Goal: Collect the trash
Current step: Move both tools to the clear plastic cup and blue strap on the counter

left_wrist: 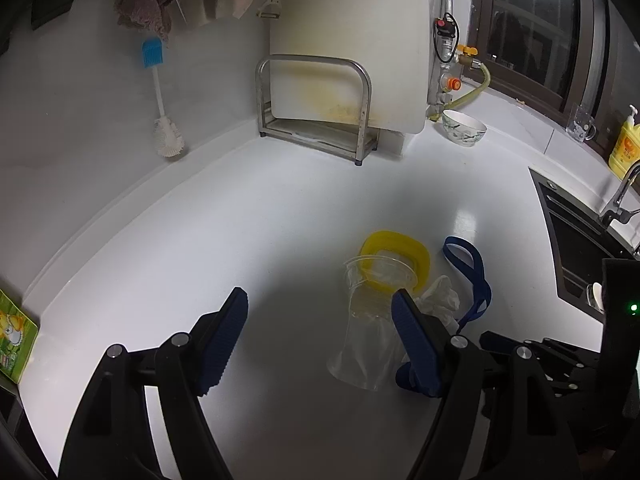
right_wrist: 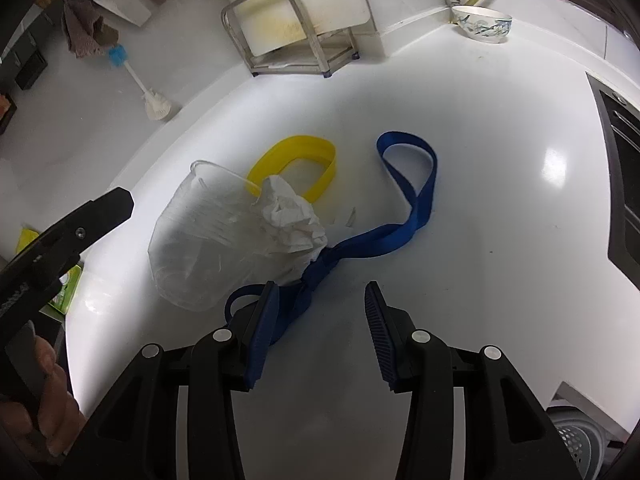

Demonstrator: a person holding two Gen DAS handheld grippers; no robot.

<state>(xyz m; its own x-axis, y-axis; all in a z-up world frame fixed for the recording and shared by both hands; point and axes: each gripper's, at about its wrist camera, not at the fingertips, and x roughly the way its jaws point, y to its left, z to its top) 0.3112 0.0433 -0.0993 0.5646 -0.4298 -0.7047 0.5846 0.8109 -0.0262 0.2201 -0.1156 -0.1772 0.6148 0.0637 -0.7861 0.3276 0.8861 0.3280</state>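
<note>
On the white counter lie a clear plastic cup (left_wrist: 366, 320) on its side, a crumpled white tissue (left_wrist: 440, 300), a yellow plastic ring (left_wrist: 400, 252) and a blue strap (left_wrist: 468, 272). My left gripper (left_wrist: 320, 312) is open and empty, just above the counter, with the cup beside its right finger. In the right wrist view the cup (right_wrist: 200, 240), the tissue (right_wrist: 288, 220), the ring (right_wrist: 296, 160) and the strap (right_wrist: 408, 208) lie ahead. My right gripper (right_wrist: 322, 304) is open and empty, above the strap's near end.
A metal rack (left_wrist: 316, 108) with a white cutting board stands at the back. A bottle brush (left_wrist: 164, 128) leans on the wall. A patterned bowl (left_wrist: 464, 128) sits at the back right. A dark sink (left_wrist: 580, 240) lies to the right. A grey basket (right_wrist: 580, 440) is below the counter edge.
</note>
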